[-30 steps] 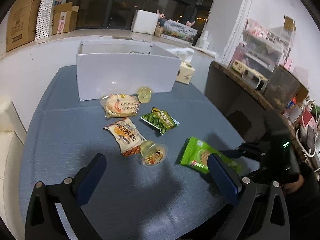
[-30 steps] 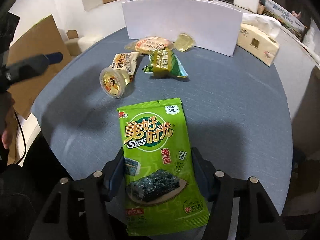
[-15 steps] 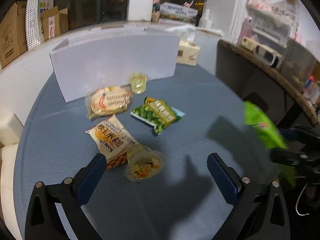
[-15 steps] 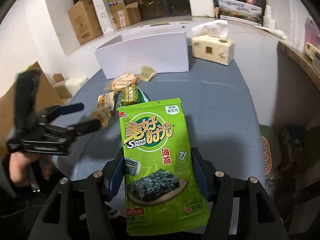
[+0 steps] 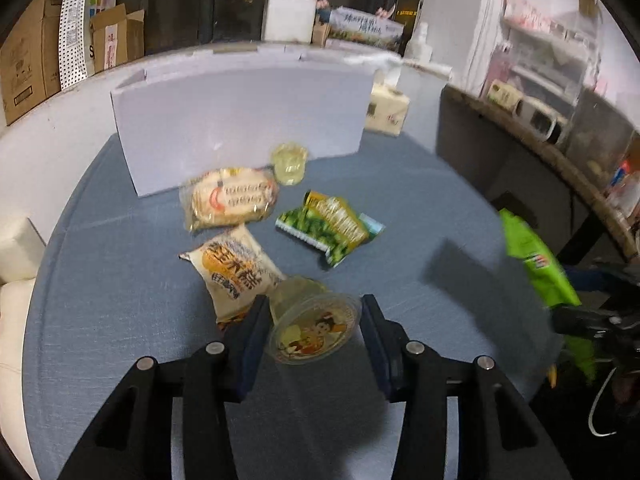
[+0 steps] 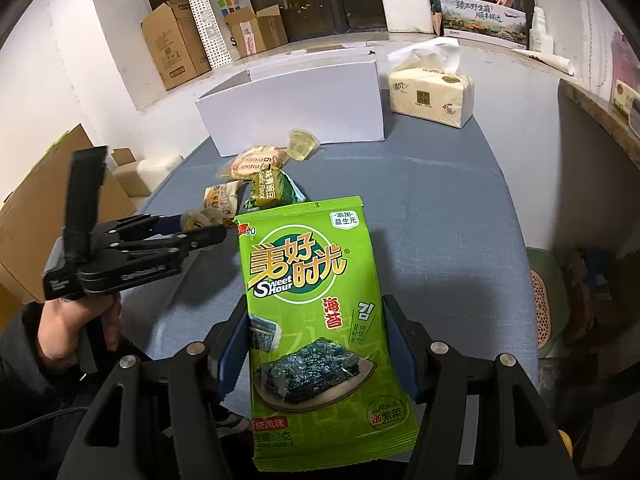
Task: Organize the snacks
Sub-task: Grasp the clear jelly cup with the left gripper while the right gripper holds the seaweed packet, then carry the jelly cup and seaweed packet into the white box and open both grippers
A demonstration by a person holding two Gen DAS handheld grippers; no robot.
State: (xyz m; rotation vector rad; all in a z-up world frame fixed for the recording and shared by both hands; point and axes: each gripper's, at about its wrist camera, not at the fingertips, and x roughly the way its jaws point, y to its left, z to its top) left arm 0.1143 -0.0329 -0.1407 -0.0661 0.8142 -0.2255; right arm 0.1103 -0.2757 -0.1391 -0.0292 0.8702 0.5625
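Item one: our left gripper [image 5: 314,330], jaws closing around a jelly cup [image 5: 314,326] with a cartoon lid. The cup lies on its side between the blue pads [image 5: 252,334]; the left pad seems to touch it, the right pad shows a thin gap.

Item two: our right gripper [image 6: 316,344], jaws partly apart and clamped on the lower half of a green seaweed packet [image 6: 316,320], which is lifted off the blue tablecloth [image 6: 440,220].

Item three, just beyond the left gripper's tips: a beige rice-cake pack [image 5: 236,268], touching the cup's far side. Further ahead, a round cracker pack [image 5: 230,198] and a green pea packet [image 5: 330,226] to its right.

Item four, farthest ahead: a second, clear jelly cup [image 5: 289,162] against the white box [image 5: 240,120]. A tissue pack [image 6: 432,96] sits right of the box.

Item five: a hand [image 6: 76,324] gripping the left gripper's handle.
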